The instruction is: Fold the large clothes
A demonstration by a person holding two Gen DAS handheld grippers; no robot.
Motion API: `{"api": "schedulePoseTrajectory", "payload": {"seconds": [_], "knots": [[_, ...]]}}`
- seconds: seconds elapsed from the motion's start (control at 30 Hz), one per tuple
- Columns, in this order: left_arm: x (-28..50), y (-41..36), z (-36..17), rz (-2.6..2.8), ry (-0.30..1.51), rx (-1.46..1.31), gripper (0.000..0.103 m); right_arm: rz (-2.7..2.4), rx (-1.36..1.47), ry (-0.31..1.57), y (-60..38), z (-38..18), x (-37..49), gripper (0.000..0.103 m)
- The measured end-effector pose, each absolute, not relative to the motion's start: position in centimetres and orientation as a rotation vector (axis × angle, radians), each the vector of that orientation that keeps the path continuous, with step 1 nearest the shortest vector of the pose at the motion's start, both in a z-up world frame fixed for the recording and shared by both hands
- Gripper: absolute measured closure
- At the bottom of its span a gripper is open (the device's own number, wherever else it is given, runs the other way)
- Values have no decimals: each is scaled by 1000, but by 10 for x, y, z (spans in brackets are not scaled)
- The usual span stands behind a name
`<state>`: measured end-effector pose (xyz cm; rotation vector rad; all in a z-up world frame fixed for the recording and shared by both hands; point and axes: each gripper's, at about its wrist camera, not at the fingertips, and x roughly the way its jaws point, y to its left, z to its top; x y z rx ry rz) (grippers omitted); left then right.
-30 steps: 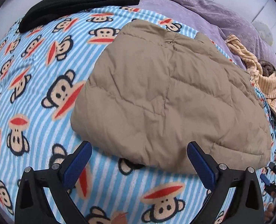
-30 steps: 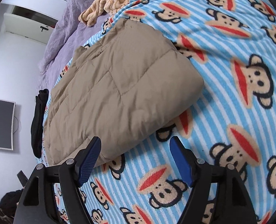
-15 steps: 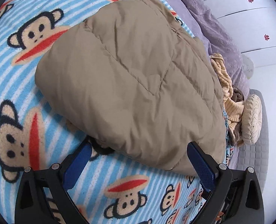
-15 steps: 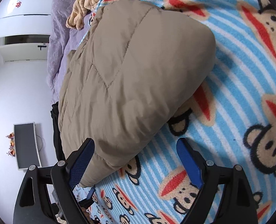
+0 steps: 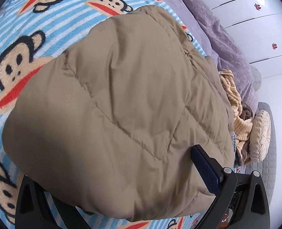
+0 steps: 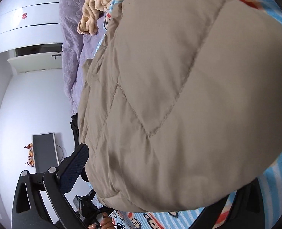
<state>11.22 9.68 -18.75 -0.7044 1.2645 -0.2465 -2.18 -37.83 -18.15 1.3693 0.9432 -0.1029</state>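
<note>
Two open grippers, left gripper point(image 5: 110, 187) and right gripper point(image 6: 160, 181), straddle the folded tan quilted puffer jacket's point(image 5: 122, 105) near edge, nothing clamped. Risk: slippery padded layers springing apart, undoing the fold.

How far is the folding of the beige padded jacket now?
Done: the beige padded jacket already lies folded into a thick bundle on the monkey-print blanket. In hand: the left gripper and right gripper straddle its near edge, jaws open, one finger of each hidden under the fabric. Left: probably closing on the bundle, then a last fold or moving it.
</note>
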Motion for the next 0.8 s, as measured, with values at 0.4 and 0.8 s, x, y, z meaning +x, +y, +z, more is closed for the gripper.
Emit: {"api": "schedulePoseTrajectory", "payload": {"seconds": [0.4, 0.8], "knots": [[114, 91, -168, -290, 1191, -614, 78, -163, 1389, 1001, -372, -189, -13, 36], [89, 96, -103, -464, 1071, -411, 83, -134, 1311, 946, -353, -151, -44, 76]]}}
